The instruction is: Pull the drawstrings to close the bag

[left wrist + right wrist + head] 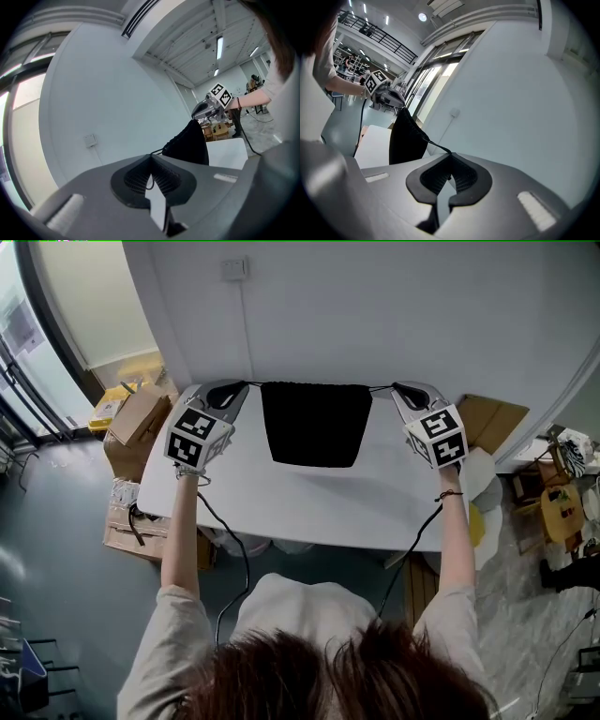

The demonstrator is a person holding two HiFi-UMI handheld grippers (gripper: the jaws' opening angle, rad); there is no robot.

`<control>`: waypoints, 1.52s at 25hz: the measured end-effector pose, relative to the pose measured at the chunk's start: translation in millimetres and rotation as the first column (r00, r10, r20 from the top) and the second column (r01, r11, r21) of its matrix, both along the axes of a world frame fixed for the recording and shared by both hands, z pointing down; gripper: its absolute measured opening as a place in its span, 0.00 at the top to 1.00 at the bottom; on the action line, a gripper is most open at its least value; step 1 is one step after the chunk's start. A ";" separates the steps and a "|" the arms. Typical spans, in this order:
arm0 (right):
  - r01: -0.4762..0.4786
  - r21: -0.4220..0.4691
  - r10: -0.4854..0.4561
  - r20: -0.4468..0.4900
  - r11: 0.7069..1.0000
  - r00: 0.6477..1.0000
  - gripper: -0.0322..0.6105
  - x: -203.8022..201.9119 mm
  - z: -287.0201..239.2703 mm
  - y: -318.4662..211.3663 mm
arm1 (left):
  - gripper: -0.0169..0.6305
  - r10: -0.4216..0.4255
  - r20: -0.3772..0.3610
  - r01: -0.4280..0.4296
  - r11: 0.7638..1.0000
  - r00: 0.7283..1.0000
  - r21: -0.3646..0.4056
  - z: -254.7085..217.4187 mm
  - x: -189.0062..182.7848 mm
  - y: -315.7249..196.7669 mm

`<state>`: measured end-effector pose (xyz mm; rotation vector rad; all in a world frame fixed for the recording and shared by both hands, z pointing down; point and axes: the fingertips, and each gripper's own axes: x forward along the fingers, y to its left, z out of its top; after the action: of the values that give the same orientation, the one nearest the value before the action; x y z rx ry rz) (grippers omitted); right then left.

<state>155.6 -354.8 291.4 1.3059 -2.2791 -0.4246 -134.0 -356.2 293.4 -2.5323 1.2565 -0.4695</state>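
1. Two are seen in the head view: left tongs (242, 386) and right tongs (397, 387), either side of the black bag (314, 423) hung over the worktop (309, 502).
2. In the left gripper view, the left tongs are clenched on the bag's left drawstring (157, 152).
3. In the right gripper view, the right tongs are clenched on its right drawstring (436, 144).

Black bag (314, 427) strung between the left tongs (246, 387) and right tongs (395, 388) over a white desk (281, 507)

Both tongs point inward near the desk's far edge, each nipped together on a thin cord. These cords are the left drawstring (253, 383) and right drawstring (380, 387), and they run taut to the bag's top corners. Cardboard boxes (131, 423) sit on the floor at left, with a wall socket (234, 269) high on the wall beyond.
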 end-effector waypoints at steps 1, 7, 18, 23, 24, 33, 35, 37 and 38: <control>-0.002 0.004 0.002 0.003 1.000 1.000 0.93 -0.7 -0.7 -1.1 | 0.97 -0.005 -0.003 0.005 1.000 1.000 0.003 -0.5 -1.0 -0.9; -0.019 0.022 0.019 0.017 1.000 1.000 0.93 -0.2 -5.3 -5.9 | 0.97 -0.039 -0.013 0.039 0.999 0.999 0.009 -2.1 -3.6 -5.5; -0.096 0.039 0.093 0.068 0.995 0.993 0.93 8.2 -4.6 -9.9 | 0.97 -0.094 -0.037 0.094 0.996 0.995 0.003 0.2 -11.4 -10.0; -0.123 0.033 0.117 0.136 0.992 0.984 0.93 13.1 -5.4 -10.1 | 0.97 -0.109 -0.050 0.109 0.994 0.993 -0.002 3.7 -14.7 -9.0; -0.126 0.032 0.120 0.143 0.992 0.983 0.93 13.8 -5.0 -9.9 | 0.97 -0.112 -0.053 0.112 0.994 0.992 -0.003 4.5 -15.3 -8.6; -0.150 0.018 0.144 0.183 0.989 0.973 0.93 17.2 -2.4 -10.6 | 0.97 -0.136 -0.057 0.136 0.991 0.989 -0.011 8.5 -23.5 -8.2; -0.157 0.017 0.151 0.190 0.987 0.970 0.93 19.0 -2.9 -9.9 | 0.97 -0.140 -0.054 0.140 0.990 0.989 -0.010 8.4 -24.7 -7.3; -0.163 0.015 0.157 0.199 0.986 0.967 0.93 20.2 -3.2 -9.9 | 0.97 -0.143 -0.053 0.143 0.990 0.988 -0.008 7.9 -25.9 -7.1; -0.166 0.014 0.159 0.204 0.986 0.966 0.93 20.4 -3.3 -10.1 | 0.97 -0.144 -0.052 0.144 0.990 0.988 -0.006 7.7 -26.5 -7.3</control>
<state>176.0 -365.0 288.0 1.6037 -2.3112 -0.2822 -160.5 -363.5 301.1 -2.4813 1.4662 -0.4378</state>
